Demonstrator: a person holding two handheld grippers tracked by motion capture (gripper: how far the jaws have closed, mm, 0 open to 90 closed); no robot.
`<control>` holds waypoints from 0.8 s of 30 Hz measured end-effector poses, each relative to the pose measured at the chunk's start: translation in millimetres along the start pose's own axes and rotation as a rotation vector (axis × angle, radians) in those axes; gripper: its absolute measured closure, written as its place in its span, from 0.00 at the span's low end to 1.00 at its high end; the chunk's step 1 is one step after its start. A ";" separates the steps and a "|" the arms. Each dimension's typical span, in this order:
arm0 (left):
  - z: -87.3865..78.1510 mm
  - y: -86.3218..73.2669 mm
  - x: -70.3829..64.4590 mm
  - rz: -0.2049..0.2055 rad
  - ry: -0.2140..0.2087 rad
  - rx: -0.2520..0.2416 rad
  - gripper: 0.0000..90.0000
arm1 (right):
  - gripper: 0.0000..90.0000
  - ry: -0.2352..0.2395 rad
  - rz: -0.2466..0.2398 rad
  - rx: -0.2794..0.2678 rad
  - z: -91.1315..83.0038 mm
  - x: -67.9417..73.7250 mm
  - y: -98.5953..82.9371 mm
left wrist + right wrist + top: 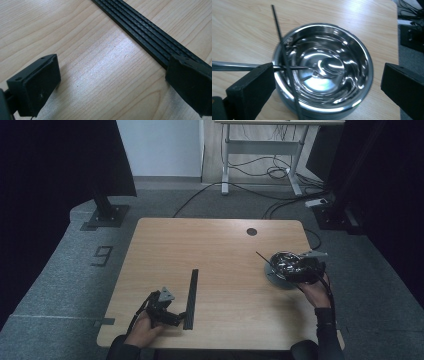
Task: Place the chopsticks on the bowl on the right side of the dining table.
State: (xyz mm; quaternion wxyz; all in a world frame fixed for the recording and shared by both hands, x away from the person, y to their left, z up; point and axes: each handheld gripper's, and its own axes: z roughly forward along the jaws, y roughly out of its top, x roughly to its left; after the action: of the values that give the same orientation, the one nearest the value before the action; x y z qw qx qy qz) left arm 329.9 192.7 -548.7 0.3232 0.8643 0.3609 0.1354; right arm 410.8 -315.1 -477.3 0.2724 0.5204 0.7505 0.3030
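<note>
**Strip and bowl: both tools open, nothing gripped**

Left tool [177, 316] sits low at the near end of a long black ribbed strip [191, 298] lying flat on the desk [220, 245]. Jaws spread wide; in the left gripper view one jaw overlaps the strip [150, 37], the other rests on bare wood.

Strip looks thin, stiff and light. Flat on wood, so hard to pinch from above; probably best taken across its width near the end.

Right tool [292, 265] hovers over a steel bowl [322, 67] at the desk's right side, jaws apart. A thin black rod [284, 57] leans across the rim. Bowl looks rigid, slick and light; I'd grip the rim wall.
</note>
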 end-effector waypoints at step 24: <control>0.0 0.0 0.0 0.000 0.000 0.000 0.00 | 0.00 -0.050 -0.004 0.045 19.2 -3.2 -15.4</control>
State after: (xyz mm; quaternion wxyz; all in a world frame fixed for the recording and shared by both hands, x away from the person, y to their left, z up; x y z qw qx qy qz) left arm 329.9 192.6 -548.7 0.3233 0.8642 0.3609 0.1354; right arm 416.3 -319.1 -501.2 0.2798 0.5324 0.7511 0.2724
